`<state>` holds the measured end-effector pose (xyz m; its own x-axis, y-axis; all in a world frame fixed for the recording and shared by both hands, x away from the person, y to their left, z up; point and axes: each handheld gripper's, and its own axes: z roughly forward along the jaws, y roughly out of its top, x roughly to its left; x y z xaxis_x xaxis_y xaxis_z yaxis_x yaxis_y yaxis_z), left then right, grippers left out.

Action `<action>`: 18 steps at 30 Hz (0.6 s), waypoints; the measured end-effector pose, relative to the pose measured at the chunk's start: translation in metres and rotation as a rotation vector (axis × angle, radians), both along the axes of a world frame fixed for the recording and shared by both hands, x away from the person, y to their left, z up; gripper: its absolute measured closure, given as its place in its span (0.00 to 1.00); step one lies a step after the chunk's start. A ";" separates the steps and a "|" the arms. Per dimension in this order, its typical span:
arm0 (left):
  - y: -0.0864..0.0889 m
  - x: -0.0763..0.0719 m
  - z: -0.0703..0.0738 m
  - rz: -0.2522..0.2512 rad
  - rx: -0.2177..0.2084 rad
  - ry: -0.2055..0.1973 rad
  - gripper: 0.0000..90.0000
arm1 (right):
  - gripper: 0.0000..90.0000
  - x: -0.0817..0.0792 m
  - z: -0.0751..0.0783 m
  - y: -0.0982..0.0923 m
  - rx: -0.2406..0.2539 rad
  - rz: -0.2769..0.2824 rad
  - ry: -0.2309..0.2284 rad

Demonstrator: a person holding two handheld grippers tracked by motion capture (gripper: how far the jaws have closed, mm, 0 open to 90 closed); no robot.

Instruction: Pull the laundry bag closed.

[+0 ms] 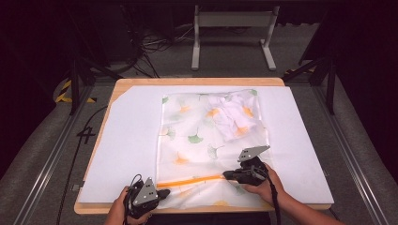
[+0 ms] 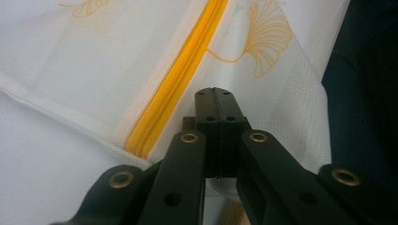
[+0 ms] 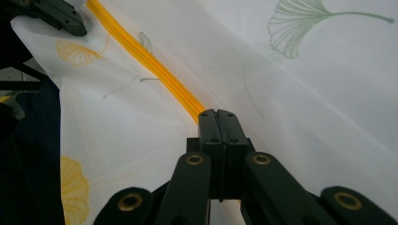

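zipper [image 1: 190,181] runs left-right across bag [image 1: 197,136]; both grippers [image 1: 162,193] [image 1: 225,175] pinched shut on it.

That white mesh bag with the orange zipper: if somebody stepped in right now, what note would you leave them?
Left gripper: shut, at the near-left end of the orange zipper, apparently pinching the white mesh laundry bag with ginkgo-leaf print.
Right gripper: shut at the zipper's right end, probably on the pull, which is hidden.
The bag lies flat on the white table sheet, a crumpled printed cloth at its far-right corner.
Whether the zipper is open or closed is unclear; finish the zipper travel.
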<state>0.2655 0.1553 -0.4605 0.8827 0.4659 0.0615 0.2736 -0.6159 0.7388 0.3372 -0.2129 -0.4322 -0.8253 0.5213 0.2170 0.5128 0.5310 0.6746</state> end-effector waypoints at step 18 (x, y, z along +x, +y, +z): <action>0.001 0.000 0.000 -0.005 0.000 -0.001 1.00 | 1.00 -0.012 0.001 -0.062 0.003 -0.137 0.017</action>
